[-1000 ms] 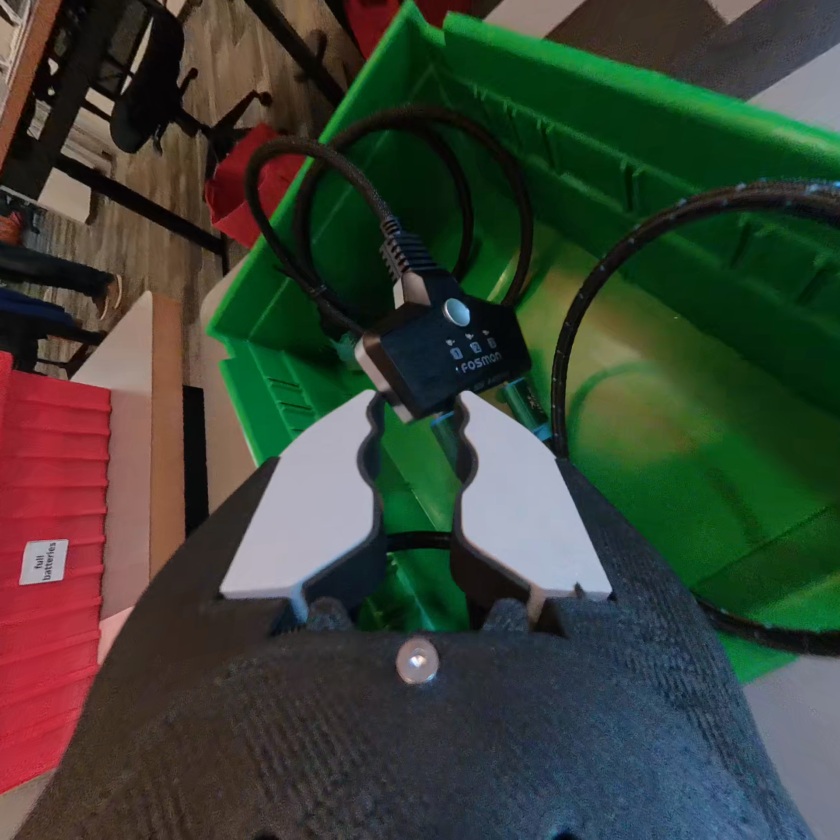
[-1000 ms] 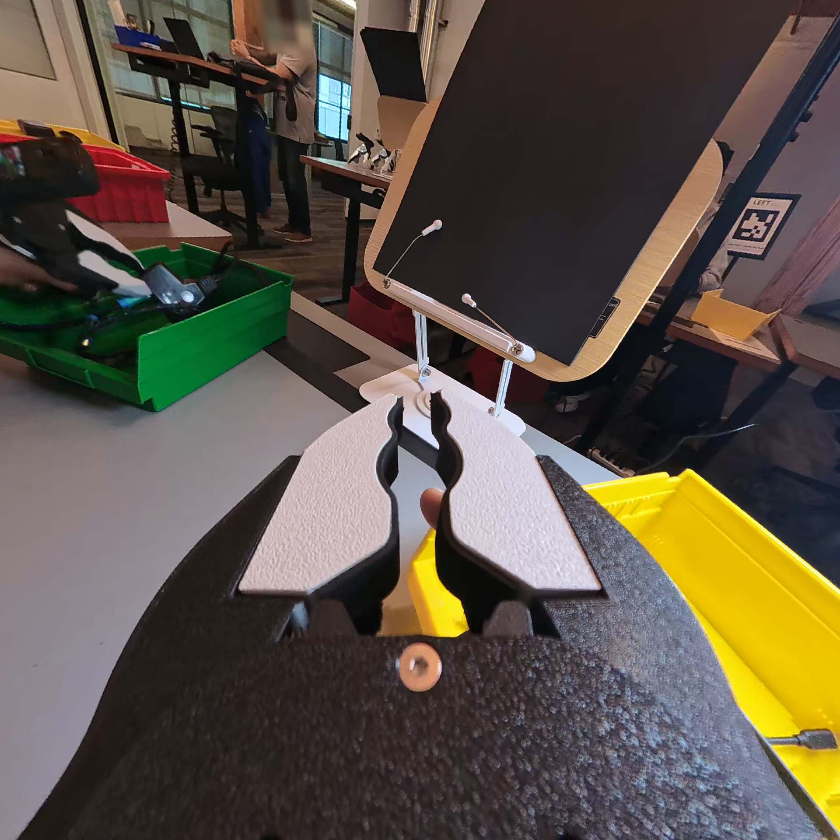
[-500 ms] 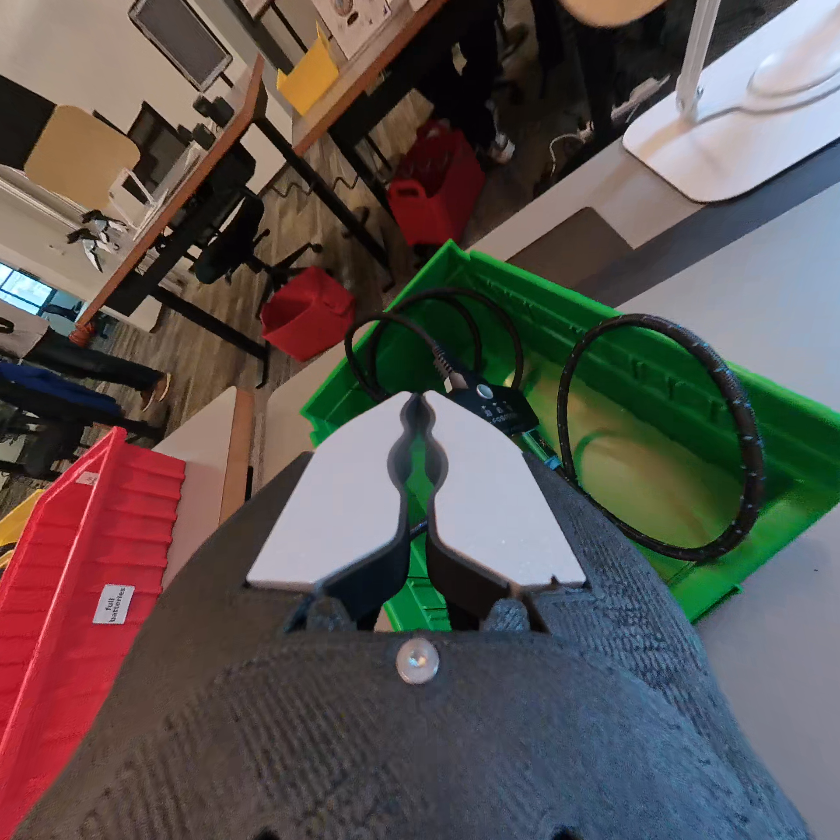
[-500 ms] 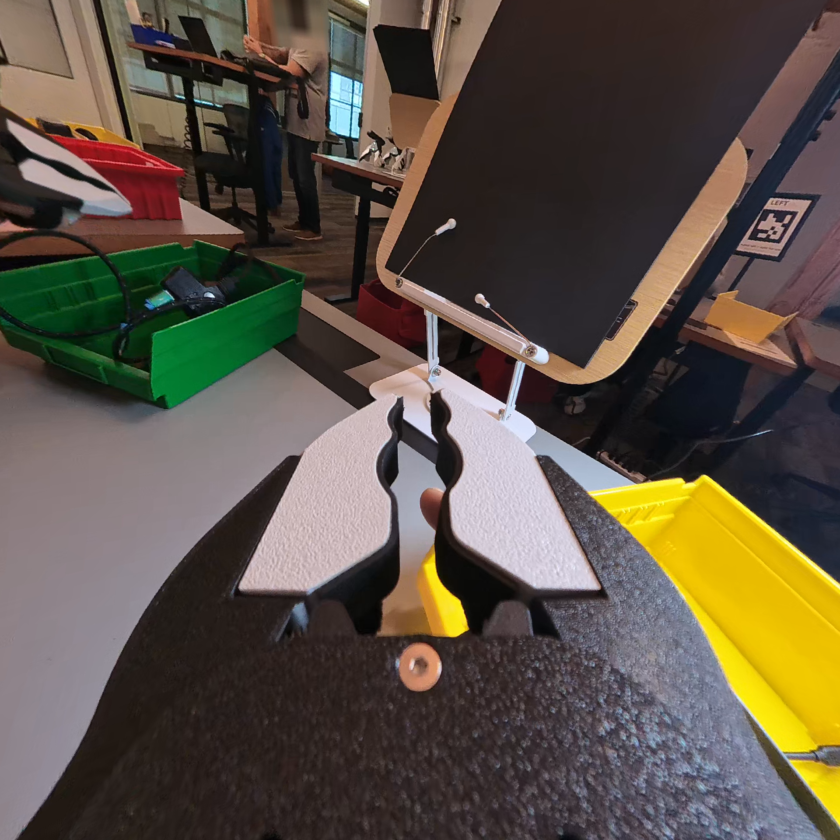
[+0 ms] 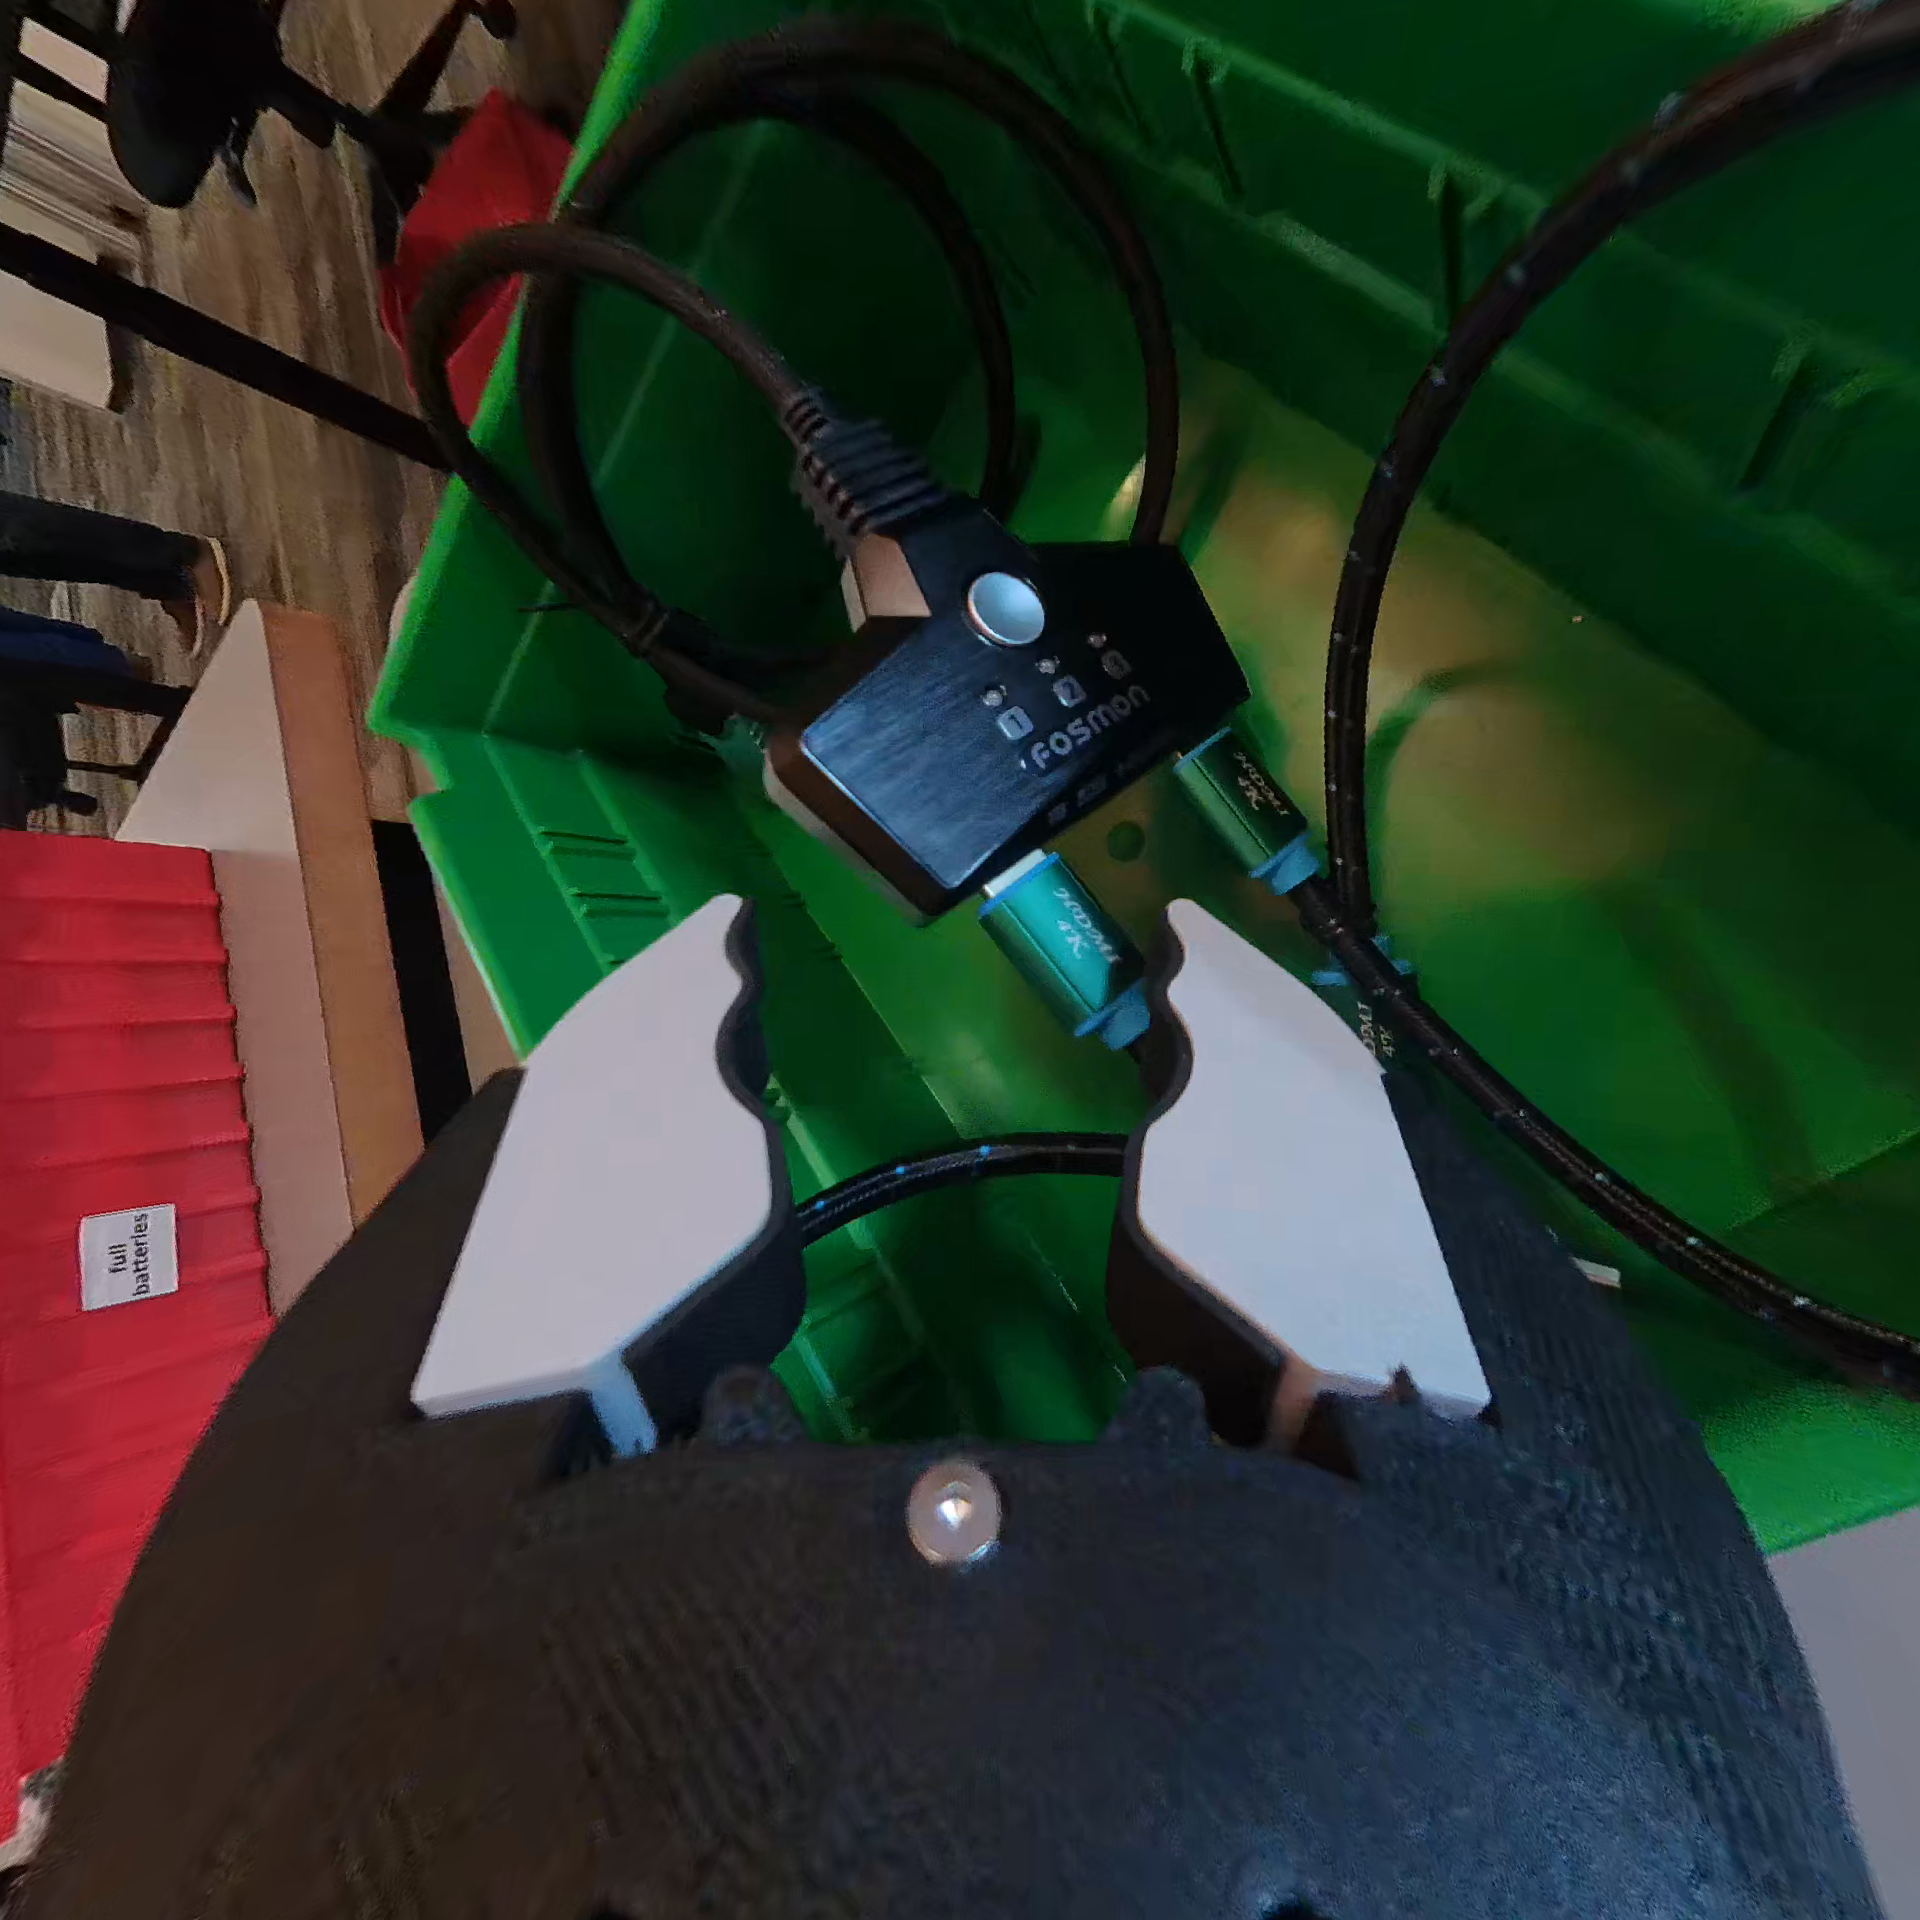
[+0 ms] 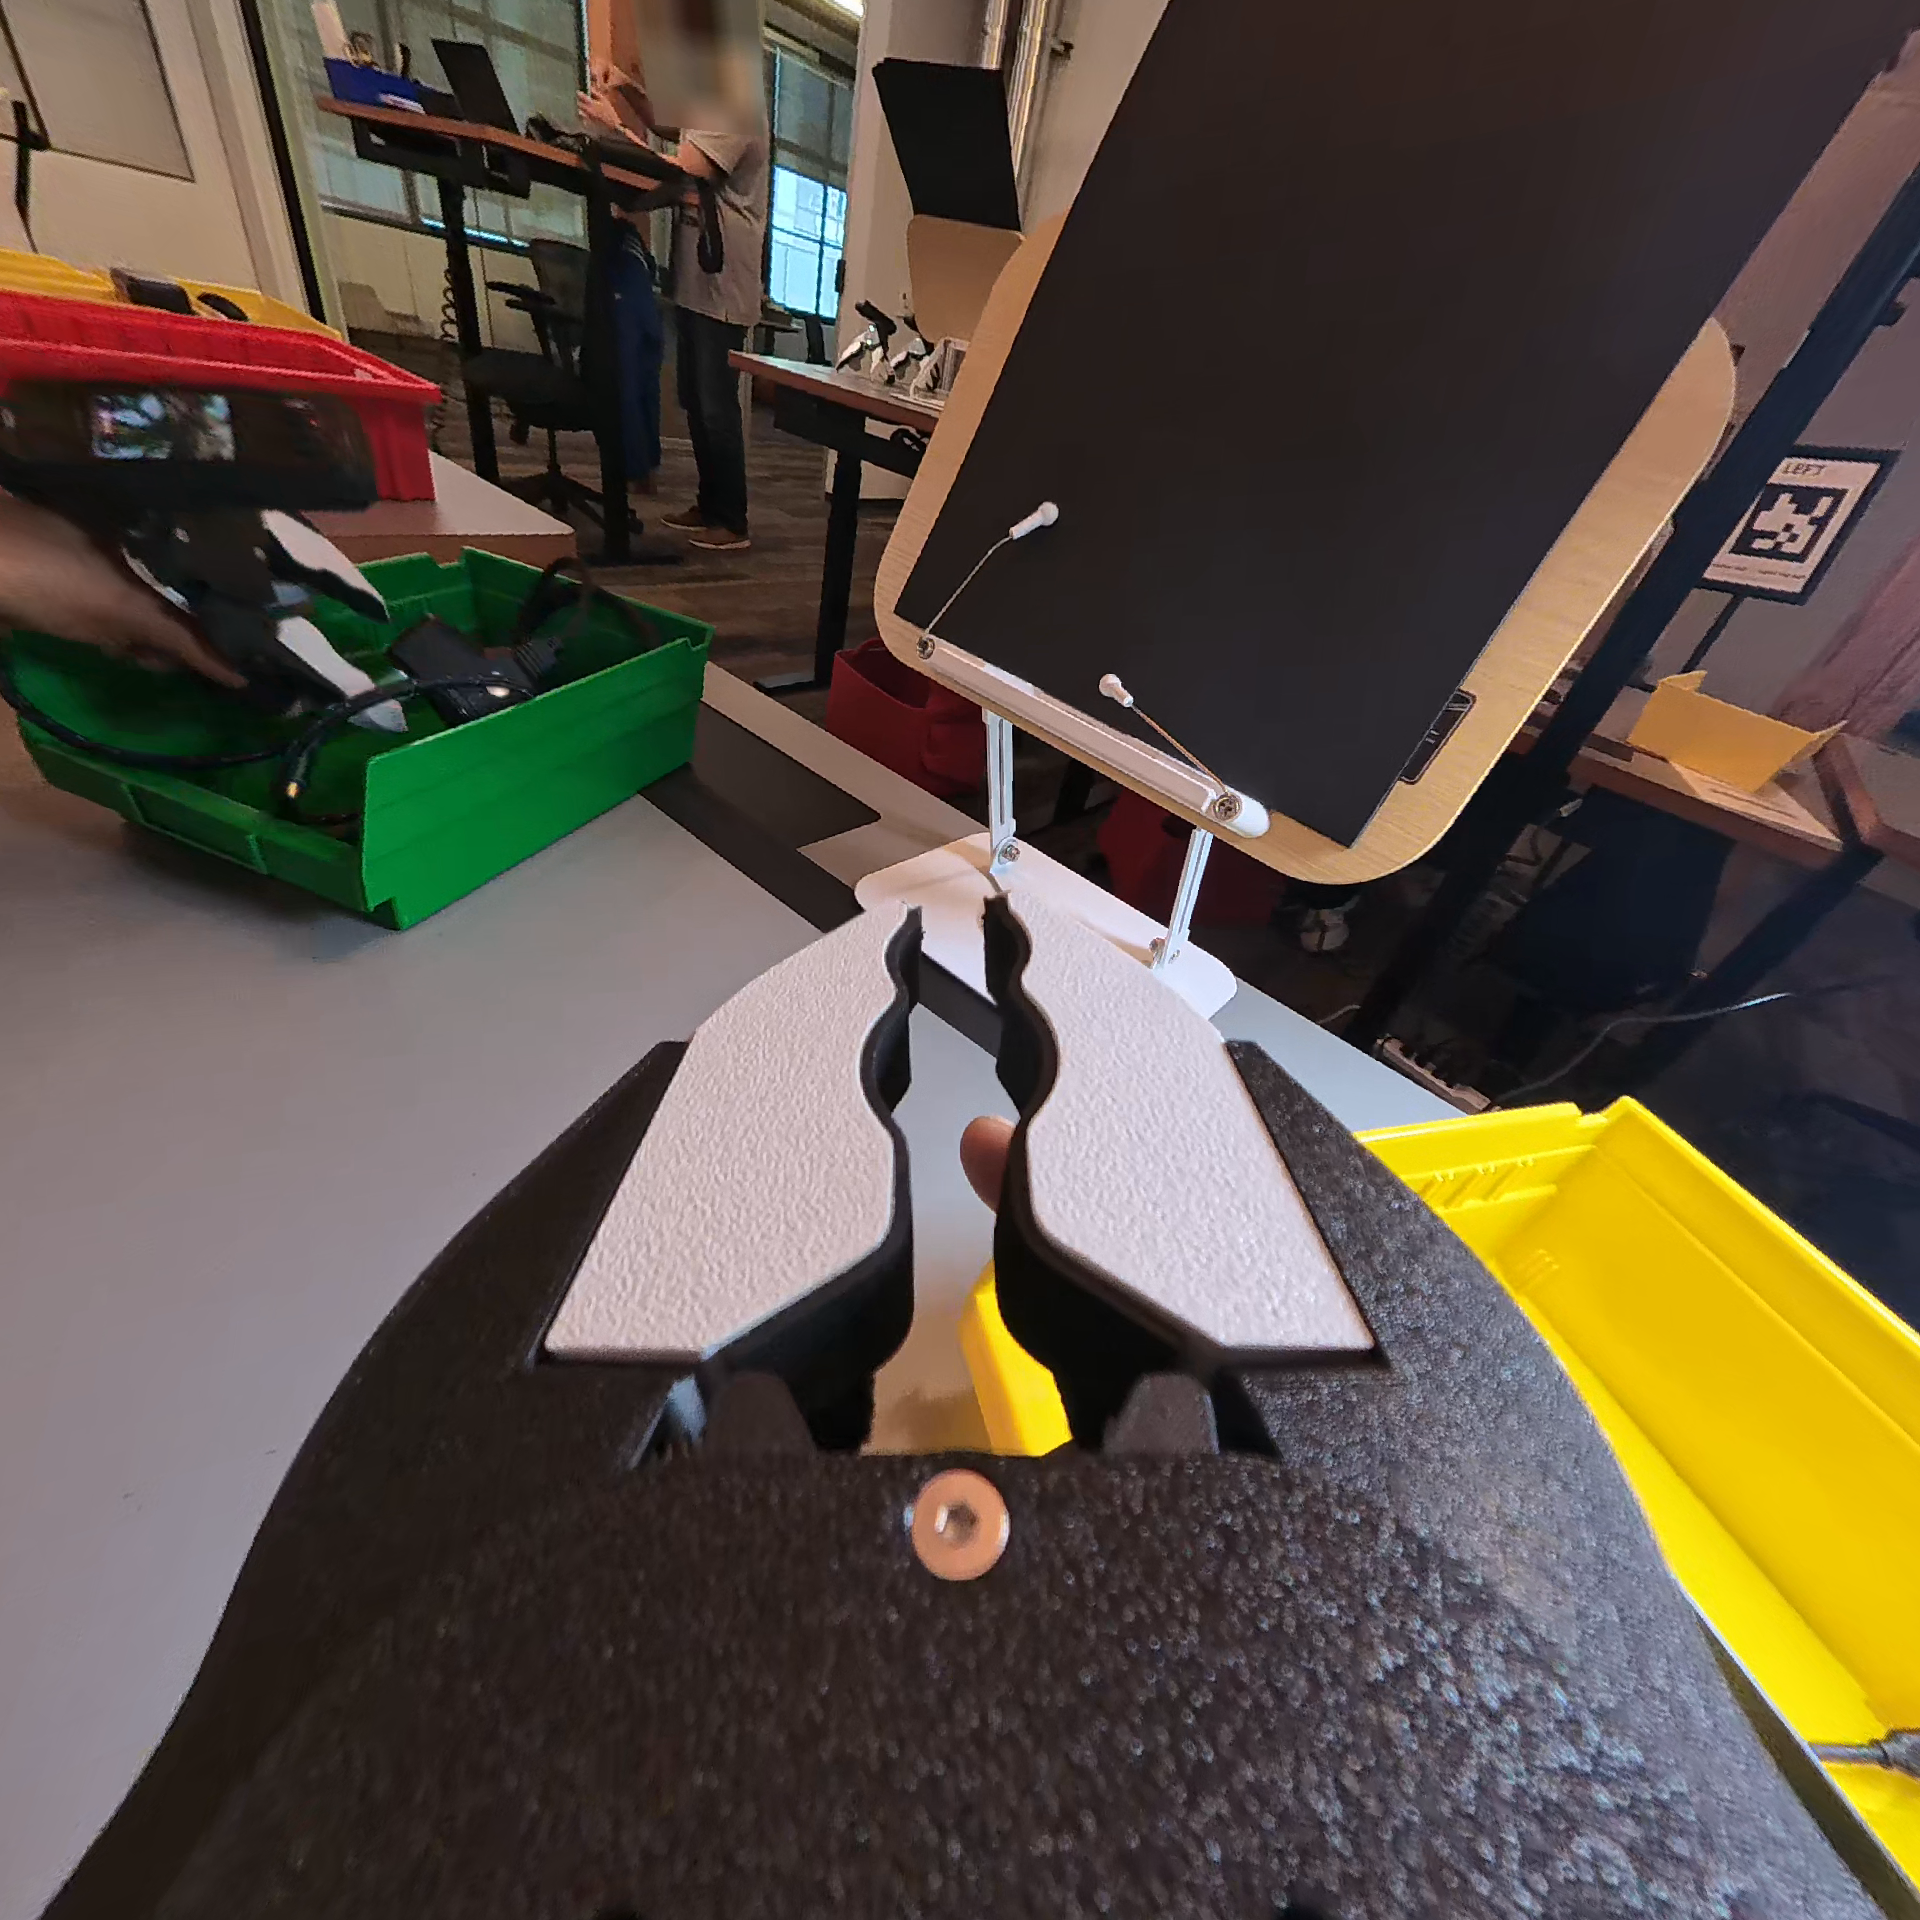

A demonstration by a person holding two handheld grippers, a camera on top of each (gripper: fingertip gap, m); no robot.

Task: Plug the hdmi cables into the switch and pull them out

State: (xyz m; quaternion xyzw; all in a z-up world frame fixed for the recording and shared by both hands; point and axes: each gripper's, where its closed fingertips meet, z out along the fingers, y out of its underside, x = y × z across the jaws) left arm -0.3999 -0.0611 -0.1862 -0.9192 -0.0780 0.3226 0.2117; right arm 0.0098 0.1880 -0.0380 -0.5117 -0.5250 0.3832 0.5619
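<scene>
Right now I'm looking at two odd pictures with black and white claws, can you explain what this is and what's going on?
No robot here: a person holds a pair of hand tongs in each hand, each carrying a camera looking along its fingers. The left tongs hang open over a green bin, holding nothing. In it lies a black switch box with two green-ended plugs at its near edge and coiled black cables. The right tongs are nearly closed and empty above a grey table, beside a yellow bin and a tilted dark board on a white stand.
</scene>
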